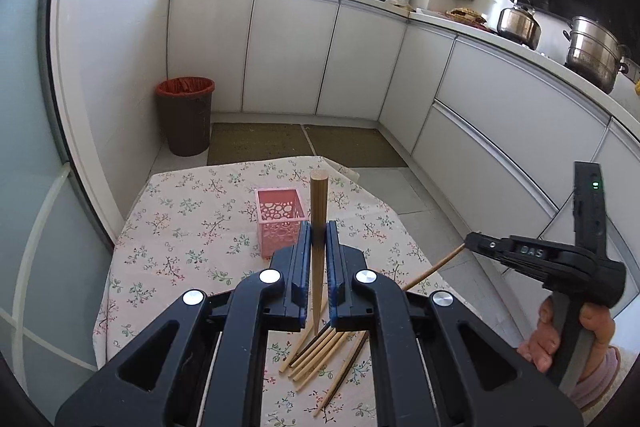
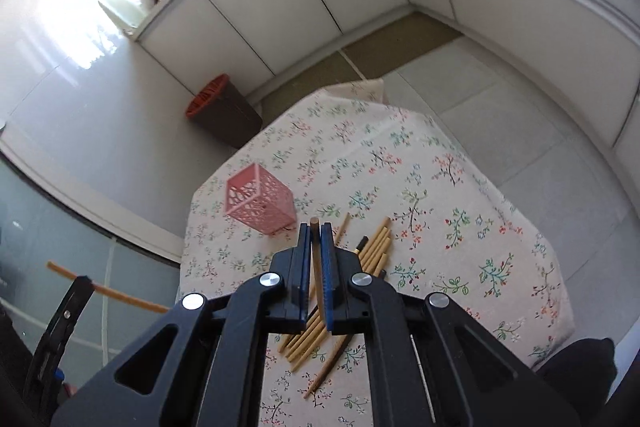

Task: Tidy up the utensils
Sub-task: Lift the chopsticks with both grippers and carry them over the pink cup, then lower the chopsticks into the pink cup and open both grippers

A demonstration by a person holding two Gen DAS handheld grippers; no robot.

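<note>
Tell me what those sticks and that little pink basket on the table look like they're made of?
The chopsticks look like bamboo or light wood: matte tan with straight grain, a few darker brown. The one in the left gripper shows a cut end and fine lengthwise streaks. The pink basket looks like moulded plastic: even colour, slightly glossy, with round holes in thin walls. The tablecloth seems printed fabric or vinyl; I can't say which.

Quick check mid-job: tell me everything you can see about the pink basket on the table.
The pink basket is a small, square, open-topped holder that looks like plastic, its walls perforated with round cut-outs. It stands upright on the floral tablecloth, toward the table's far left part, beyond the loose chopsticks. No chopsticks show in it, though its floor is partly hidden. Neither gripper touches it; only the cloth beneath does.
</note>
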